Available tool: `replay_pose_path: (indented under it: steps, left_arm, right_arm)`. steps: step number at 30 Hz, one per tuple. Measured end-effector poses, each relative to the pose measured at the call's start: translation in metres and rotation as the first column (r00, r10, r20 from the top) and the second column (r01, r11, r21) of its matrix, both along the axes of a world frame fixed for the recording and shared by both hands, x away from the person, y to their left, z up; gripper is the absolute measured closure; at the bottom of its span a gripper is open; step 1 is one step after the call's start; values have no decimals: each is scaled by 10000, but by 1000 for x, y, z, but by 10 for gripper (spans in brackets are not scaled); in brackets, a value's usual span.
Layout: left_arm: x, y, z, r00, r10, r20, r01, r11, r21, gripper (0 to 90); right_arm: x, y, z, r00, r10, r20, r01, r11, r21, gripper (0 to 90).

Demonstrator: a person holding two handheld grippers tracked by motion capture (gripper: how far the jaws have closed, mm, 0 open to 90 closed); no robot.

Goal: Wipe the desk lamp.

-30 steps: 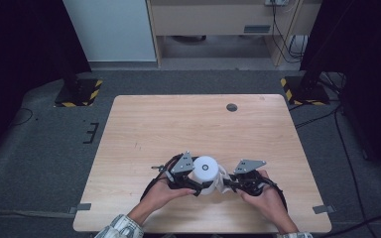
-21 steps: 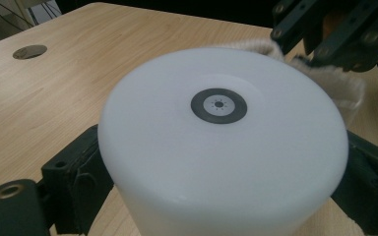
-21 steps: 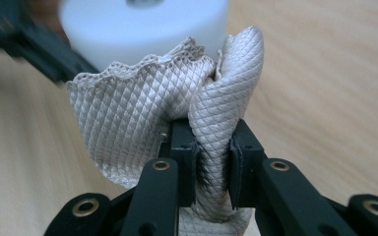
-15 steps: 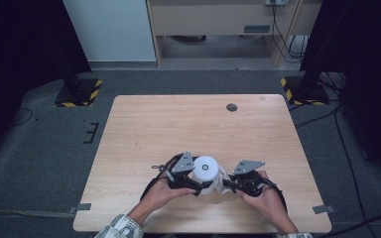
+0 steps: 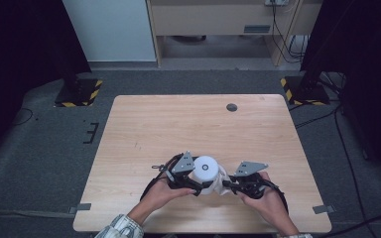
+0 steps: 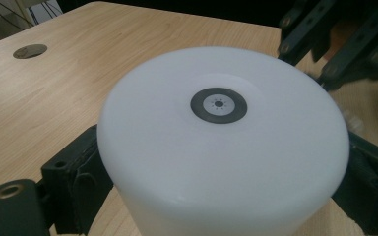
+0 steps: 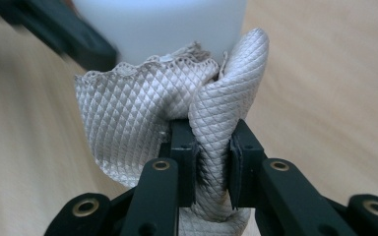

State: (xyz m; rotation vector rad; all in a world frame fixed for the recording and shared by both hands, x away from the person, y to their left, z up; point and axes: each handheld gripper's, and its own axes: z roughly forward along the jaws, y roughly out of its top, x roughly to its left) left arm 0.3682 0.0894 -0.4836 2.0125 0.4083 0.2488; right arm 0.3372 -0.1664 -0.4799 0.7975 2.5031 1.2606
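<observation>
The white round plastic cylinder [image 5: 206,172] with a small grey ring in the middle of its flat top stands upright on the near part of the light wooden table [image 5: 178,124], between the two hand-held tools. The left gripper [image 5: 192,184] holds it from the left side: in the left gripper view its two black padded jaws lie against both sides of the cylinder [image 6: 224,147], one at the lower left and one at the right, so they are clamped on the wide body. The person's left hand [image 5: 159,194] grasps this gripper from below in the high view.

The right gripper [image 7: 211,167] is just beside the cylinder on its right side. Its jaws are pressed nearly together and pinch a fold of the pale grey cloth with a quilted diamond pattern [image 7: 138,113]. The cloth rises from the jaws and its upper edge, which has a small scalloped border, touches the lower wall of the cylinder [image 7: 162,24]. In the high view the cloth [image 5: 222,179] lies bunched against the right side of the cylinder, and the right gripper [image 5: 229,186] sits in the right hand [image 5: 265,198].

Further away, a small dark round disc [image 5: 231,107] is set in the table near its far edge, well apart from the cylinder.
</observation>
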Motion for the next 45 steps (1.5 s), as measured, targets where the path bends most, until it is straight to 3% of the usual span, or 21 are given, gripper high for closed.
replay_pose_path:
  steps: [3, 5, 6, 7, 9, 11, 14, 17, 21, 24, 25, 26, 29, 31, 32, 33, 34, 37, 39, 40, 45]
  left_arm:
    - [0, 0, 0, 10000, -10, -6, 10, 10000, -22, 74]
    - [0, 0, 0, 10000, -11, -2, 11, 10000, -3, 74]
    - [0, 0, 0, 10000, -8, 3, 8, 10000, 1, 74]
    - [0, 0, 0, 10000, -8, 3, 8, 10000, 1, 74]
    - [0, -1, 0, 10000, -1, 15, 1, 10000, 17, 74]
    - [0, -1, 0, 10000, 8, 19, -8, 10000, 27, 74]
    - [1, -1, 0, 10000, 0, 46, 0, 10000, 45, 73]
    - [1, -1, 0, 10000, 12, 60, -12, 10000, 63, 73]
    - [1, -1, 0, 10000, 11, 71, -12, 10000, 80, 72]
    - [1, -1, 0, 10000, 23, 83, -23, 9999, 100, 72]
    - [1, -1, 0, 9999, 33, 115, -35, 9999, 142, 72]
    - [1, -1, 0, 9999, 18, 100, -19, 9999, 120, 72]
    - [1, -1, 0, 9999, 38, 107, -40, 9999, 135, 72]
    - [1, -1, 0, 10000, 26, 94, -28, 9999, 130, 71]
    - [1, -1, 0, 10000, 17, 89, -18, 9999, 116, 71]
    - [1, -1, 0, 10000, 17, 89, -18, 9999, 116, 72]
    - [1, -1, 0, 10000, 9, 97, -11, 9999, 116, 71]
    - [1, -1, 0, 9999, 20, 104, -21, 9999, 121, 71]
    - [1, -1, 0, 9999, 31, 110, -32, 9999, 129, 71]
    - [1, -1, 0, 9999, 44, 117, -45, 9999, 134, 71]
    - [1, -1, -1, 9999, 43, 146, -45, 9999, 128, 71]
  right_arm:
    - [-3, -4, 5, 9997, -31, 225, 23, 9993, 367, 768]
    - [-4, -1, 1, 9999, 129, 58, -129, 9999, 109, 767]
    - [-3, 6, -8, 9991, 309, -291, -322, 9984, -457, 765]
    - [-3, 6, -8, 9991, 309, -291, -322, 9984, -457, 765]
    - [-3, 10, -15, 9982, 344, -493, -391, 9946, -964, 765]
    - [-4, 9, -13, 9988, 293, -381, -326, 9957, -868, 766]
    - [-6, 3, 2, 9995, 205, 259, -205, 9998, -22, 767]
    - [-5, 3, 0, 9996, 192, 189, -193, 9998, 40, 768]
    - [-4, 10, -15, 9992, 238, -318, -265, 9961, -846, 767]
    - [-4, 8, -11, 9997, 151, -177, -162, 9977, -659, 768]
    - [-5, 3, -3, 9999, 50, 127, -50, 10000, -21, 769]
    - [-5, 1, 1, 9996, 6, 281, -13, 9997, 261, 769]
    - [-6, 0, 5, 9992, -32, 398, 16, 9991, 414, 769]
    - [-4, 2, 0, 9997, -13, 250, 9, 9999, 164, 769]
    - [-1, 5, -11, 9999, -14, -143, 8, 9991, -430, 769]
    - [-1, 5, -11, 9999, -14, -143, 8, 9991, -430, 769]
    - [0, 9, -19, 9990, 4, -457, -42, 9965, -838, 769]
    - [0, 10, -21, 9988, 3, -491, -49, 9956, -936, 769]
    - [-1, 9, -16, 9995, -19, -325, -2, 9979, -642, 769]
    - [-3, 5, -6, 10000, -49, 18, 49, 10000, -48, 769]
    - [-5, -1, 7, 9985, -200, 509, 161, 9970, 754, 769]
